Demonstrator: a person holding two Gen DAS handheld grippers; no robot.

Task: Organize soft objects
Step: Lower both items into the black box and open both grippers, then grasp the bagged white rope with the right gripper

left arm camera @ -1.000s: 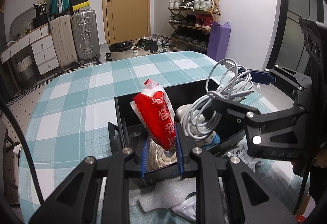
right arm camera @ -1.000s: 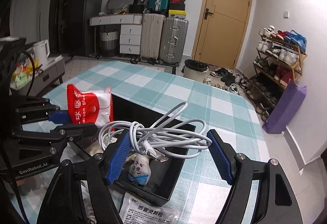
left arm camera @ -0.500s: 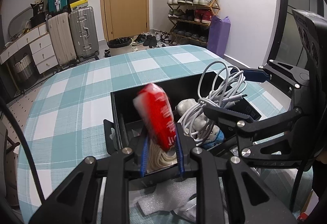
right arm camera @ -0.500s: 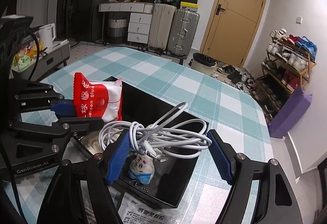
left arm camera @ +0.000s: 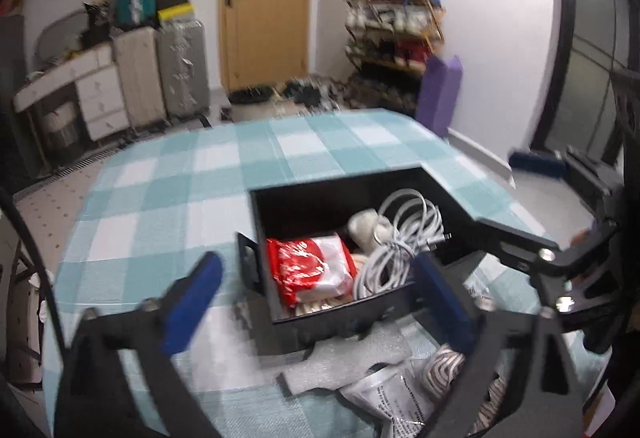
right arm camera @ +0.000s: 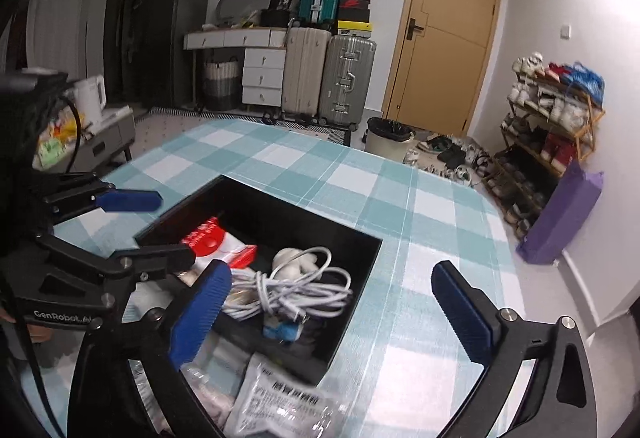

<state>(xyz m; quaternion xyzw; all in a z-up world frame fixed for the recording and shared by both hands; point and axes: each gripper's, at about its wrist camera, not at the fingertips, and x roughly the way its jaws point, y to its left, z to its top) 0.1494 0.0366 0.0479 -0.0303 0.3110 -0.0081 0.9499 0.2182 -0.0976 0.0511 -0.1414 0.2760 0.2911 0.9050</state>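
The left tool (left arm camera: 316, 302) stands spread wide with nothing between its blue pads; its jaws have just been opening, and the red-and-white crinkly plastic packet (left arm camera: 310, 268) lies flat in the left part of the black open-topped rectangular box (left arm camera: 336, 204) on the teal-and-white checked bench (left arm camera: 168, 194). Just to its right in the box sits the coiled white charging cable (right arm camera: 288, 292), resting over a small pale plush toy (right arm camera: 290, 260). The right tool (right arm camera: 332, 312) is likewise spread and empty, its jaws also just opened. Both drops look finished, so this step reads as release. Loose soft things remain in front of the box: a white foam sheet (left arm camera: 344, 362) and a clear printed plastic pouch (right arm camera: 280, 404). Next move probably calls for lowering one tool over either and pinching gently.
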